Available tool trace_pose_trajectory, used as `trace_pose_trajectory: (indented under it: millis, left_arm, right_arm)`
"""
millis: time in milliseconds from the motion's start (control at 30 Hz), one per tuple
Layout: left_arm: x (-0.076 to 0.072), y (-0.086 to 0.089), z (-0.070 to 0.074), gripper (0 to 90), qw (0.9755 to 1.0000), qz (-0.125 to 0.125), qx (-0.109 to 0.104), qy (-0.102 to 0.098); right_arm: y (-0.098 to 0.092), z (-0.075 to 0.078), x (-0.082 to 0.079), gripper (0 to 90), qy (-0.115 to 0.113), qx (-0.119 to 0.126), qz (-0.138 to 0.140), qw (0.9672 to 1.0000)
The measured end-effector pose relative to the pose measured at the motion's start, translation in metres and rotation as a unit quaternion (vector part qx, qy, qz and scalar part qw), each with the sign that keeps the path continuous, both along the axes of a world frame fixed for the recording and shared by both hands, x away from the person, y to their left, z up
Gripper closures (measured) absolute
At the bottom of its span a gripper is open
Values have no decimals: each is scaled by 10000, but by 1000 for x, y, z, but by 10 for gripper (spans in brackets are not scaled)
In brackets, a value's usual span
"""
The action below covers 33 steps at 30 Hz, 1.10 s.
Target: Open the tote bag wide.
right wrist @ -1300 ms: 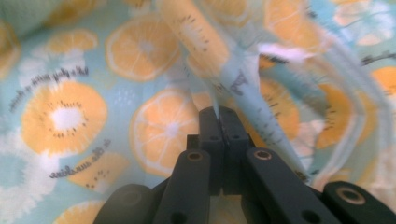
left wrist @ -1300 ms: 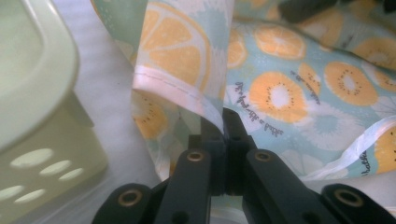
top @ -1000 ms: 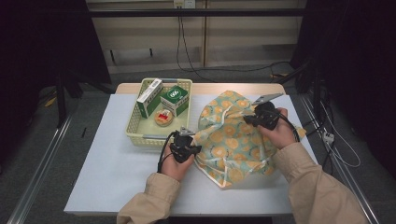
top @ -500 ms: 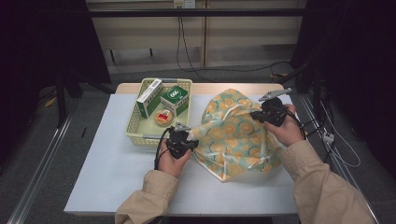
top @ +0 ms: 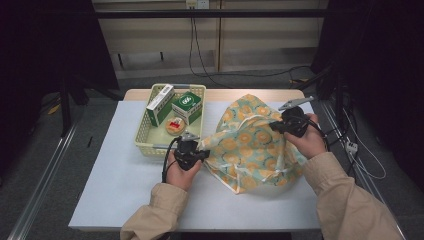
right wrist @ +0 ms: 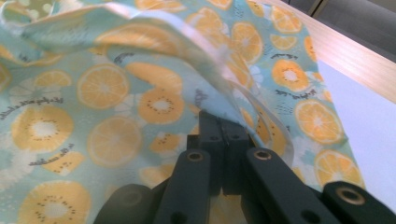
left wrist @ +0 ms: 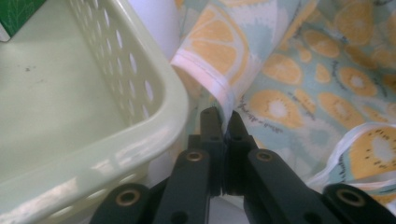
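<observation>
A pale blue cloth bag printed with orange slices (top: 250, 145) is lifted off the white table, stretched between both grippers. My left gripper (top: 200, 150) is shut on the bag's white-trimmed left edge (left wrist: 224, 100), right beside the basket's near corner. My right gripper (top: 274, 126) is shut on the bag's rim at its upper right (right wrist: 219, 109), held above the table. The cloth bag (right wrist: 93, 107) bulges between them, and its inside is hidden.
A pale yellow perforated basket (top: 146, 135) stands left of the bag, holding a white-green carton (top: 160, 104), a green box (top: 187, 106) and a small round red-topped item (top: 174, 126). Its wall (left wrist: 140, 84) sits close to my left jaws. Cables trail behind the table.
Both grippers have raised and spread the bag: the right hand went up and to the right, the left stayed near the basket. The bag now stands taller and fuller.
</observation>
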<state>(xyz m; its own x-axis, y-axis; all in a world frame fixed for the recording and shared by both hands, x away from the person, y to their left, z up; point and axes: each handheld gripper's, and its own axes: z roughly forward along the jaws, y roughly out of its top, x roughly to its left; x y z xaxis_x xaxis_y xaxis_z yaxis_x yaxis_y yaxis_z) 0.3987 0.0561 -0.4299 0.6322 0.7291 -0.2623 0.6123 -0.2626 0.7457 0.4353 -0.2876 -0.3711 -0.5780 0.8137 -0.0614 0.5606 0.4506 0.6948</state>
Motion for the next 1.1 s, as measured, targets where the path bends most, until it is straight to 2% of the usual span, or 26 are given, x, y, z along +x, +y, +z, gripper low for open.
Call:
trace_pose_trajectory:
  millis: [100, 267, 333, 467, 633, 700, 900, 1033, 1100]
  left_arm:
    - [-1, -1, 1, 769, 10000, -69, -70, -1]
    - [-5, -2, 7, 564, 9991, -333, -214, 168]
    - [-8, -4, 14, 518, 9992, -386, -117, 25]
    - [-9, 1, 28, 473, 9989, -446, -129, -56]
    - [-11, 6, 38, 372, 9982, -556, -214, 18]
    - [-12, 8, 43, 360, 9976, -643, -267, 19]
    - [-7, 18, 63, 247, 9972, -693, -167, -235]
    - [2, 26, 70, 206, 9967, -693, -101, -416]
    - [8, 31, 71, 172, 9967, -688, -102, -419]
  right_arm:
    - [6, -2, -1, 900, 11, 1, 98, 10000]
    - [17, -3, -2, 900, 28, -49, 264, 9996]
    - [20, -4, -2, 900, 41, -61, 302, 9995]
    - [24, -6, -1, 900, 81, -98, 354, 9993]
    - [28, -7, 0, 900, 115, -100, 385, 9991]
    - [28, -8, 0, 900, 106, -108, 400, 9991]
    - [29, -9, 0, 900, 112, -102, 407, 9991]
    - [28, -8, 1, 900, 108, -70, 403, 9991]
    - [27, -8, 1, 900, 108, -45, 398, 9991]
